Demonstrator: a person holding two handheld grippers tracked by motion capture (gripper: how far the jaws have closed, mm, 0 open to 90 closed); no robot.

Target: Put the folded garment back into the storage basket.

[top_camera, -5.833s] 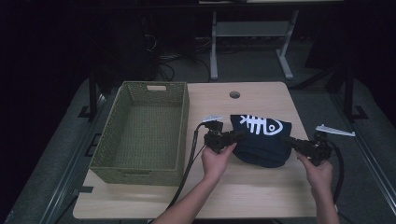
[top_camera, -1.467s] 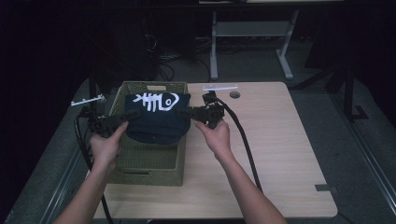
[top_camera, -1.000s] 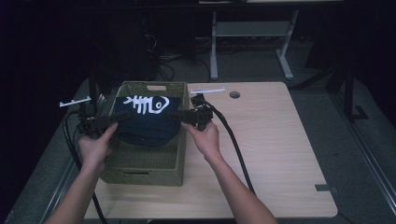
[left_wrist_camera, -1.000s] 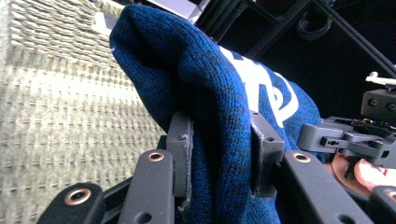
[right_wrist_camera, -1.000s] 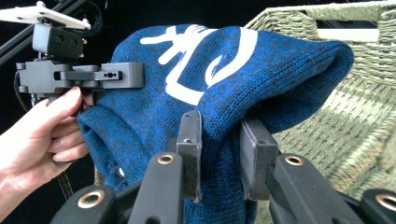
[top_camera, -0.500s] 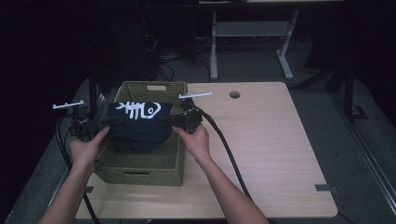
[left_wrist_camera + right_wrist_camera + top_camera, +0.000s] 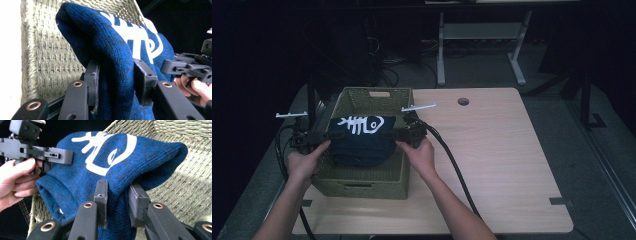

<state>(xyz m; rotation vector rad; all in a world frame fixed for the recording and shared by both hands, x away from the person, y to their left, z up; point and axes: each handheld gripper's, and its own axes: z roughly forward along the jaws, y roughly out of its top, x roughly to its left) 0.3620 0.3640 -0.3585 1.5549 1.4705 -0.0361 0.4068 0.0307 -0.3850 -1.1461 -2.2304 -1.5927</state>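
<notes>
Dark room, pale wooden table [image 7: 502, 165] bearing a woven basket [image 7: 362, 182].

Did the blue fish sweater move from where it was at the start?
Yes. The folded dark blue knitted sweater with the white fish skeleton went left, from the bare wooden table to over the green woven basket.

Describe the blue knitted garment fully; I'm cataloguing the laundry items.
The blue knitted garment is a dark blue, folded bundle with a white fish-skeleton print on top. It hangs over the woven basket, sagging in the middle. The left gripper and right gripper each have a bunched end between their jaws.
</notes>
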